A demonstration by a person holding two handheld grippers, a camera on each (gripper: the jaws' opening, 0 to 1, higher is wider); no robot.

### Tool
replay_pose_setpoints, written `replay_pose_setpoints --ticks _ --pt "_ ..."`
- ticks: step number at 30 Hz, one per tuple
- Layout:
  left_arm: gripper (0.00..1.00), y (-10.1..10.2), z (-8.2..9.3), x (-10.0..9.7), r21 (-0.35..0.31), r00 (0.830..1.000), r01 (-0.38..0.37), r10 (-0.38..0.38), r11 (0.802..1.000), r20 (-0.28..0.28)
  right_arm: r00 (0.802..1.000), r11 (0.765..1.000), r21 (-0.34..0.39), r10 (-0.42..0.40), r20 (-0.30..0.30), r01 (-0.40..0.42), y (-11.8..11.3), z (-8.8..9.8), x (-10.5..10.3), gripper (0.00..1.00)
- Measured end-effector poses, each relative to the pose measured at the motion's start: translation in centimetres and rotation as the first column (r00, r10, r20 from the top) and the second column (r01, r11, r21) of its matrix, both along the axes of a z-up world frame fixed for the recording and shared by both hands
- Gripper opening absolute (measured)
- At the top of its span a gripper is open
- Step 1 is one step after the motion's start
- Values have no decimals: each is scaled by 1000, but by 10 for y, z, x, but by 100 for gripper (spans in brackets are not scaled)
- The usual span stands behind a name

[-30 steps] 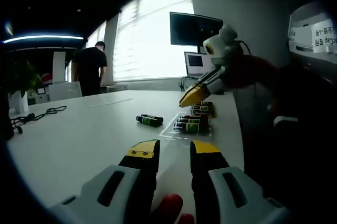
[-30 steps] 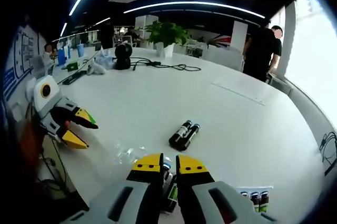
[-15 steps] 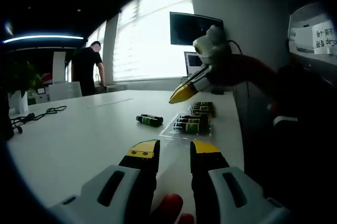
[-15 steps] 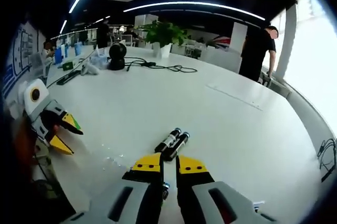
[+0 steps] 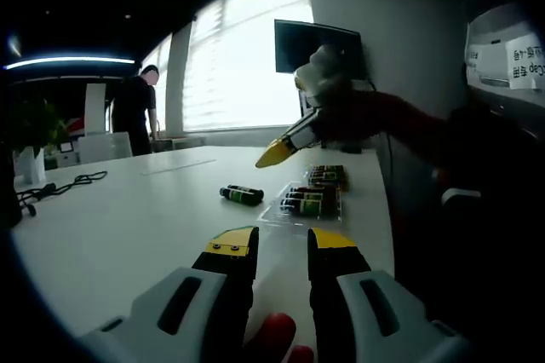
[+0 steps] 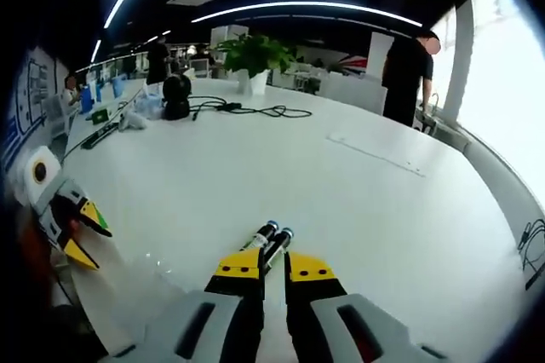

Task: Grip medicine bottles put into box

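Just ahead of the right gripper (image 6: pixel 272 267), nearly closed and empty, two loose medicine bottles (image 6: pixel 269 239) remain; box (image 5: pixel 313 197) partly filled.

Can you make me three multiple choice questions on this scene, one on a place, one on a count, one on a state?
1. Where do the loose bottles lie in the right gripper view?
A. Just beyond the right gripper's fingertips
B. Beside the potted plant
C. On the floor

2. How many loose bottles lie there on the white table?
A. One
B. Two
C. Five

3. What state is the left gripper in?
A. Shut on a bottle
B. Open and holding nothing
C. Shut on a cable

Answers: 1 A, the pair sits right ahead of the yellow tips. 2 B, two dark bottles lie side by side. 3 B, a bare gap of table shows between its fingers.
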State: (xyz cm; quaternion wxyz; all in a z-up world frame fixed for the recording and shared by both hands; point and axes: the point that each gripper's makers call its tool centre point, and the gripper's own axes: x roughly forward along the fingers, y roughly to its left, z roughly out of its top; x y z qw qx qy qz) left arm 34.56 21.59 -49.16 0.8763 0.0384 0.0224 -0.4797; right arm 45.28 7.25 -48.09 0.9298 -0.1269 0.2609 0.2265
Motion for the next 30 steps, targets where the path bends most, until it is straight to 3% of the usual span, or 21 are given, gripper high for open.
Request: replay_pose_setpoints --ticks 14,30 --pt "18 -1 -1 1 3 1000 -3 3 1000 -1 998 1000 10 -6 -56 7 -2 -20 16 6" --pt "17 -1 -1 1 5 1000 -3 3 1000 -1 990 999 37 1 -139 5 8 -32 18 7"
